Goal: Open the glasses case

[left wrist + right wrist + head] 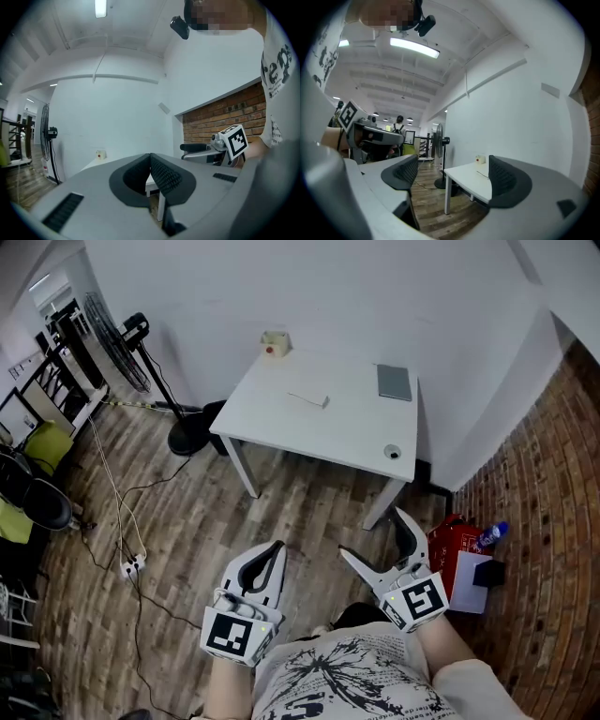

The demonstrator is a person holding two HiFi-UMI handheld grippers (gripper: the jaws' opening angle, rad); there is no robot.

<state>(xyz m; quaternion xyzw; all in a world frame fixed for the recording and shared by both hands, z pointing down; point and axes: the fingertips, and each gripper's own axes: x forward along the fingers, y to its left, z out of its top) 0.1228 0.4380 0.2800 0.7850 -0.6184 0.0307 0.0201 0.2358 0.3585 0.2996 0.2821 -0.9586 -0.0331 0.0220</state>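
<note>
Left tool (275, 549) pressed together, nothing between, well short of desk. On white desk (319, 432): small box (274, 343) at far left corner, contents unseen; slim white item (309, 398) mid-top; flat grey glasses case (395, 382), closed, near far right edge. Right tool (373, 536) spread wide, empty, well apart from case.
</note>
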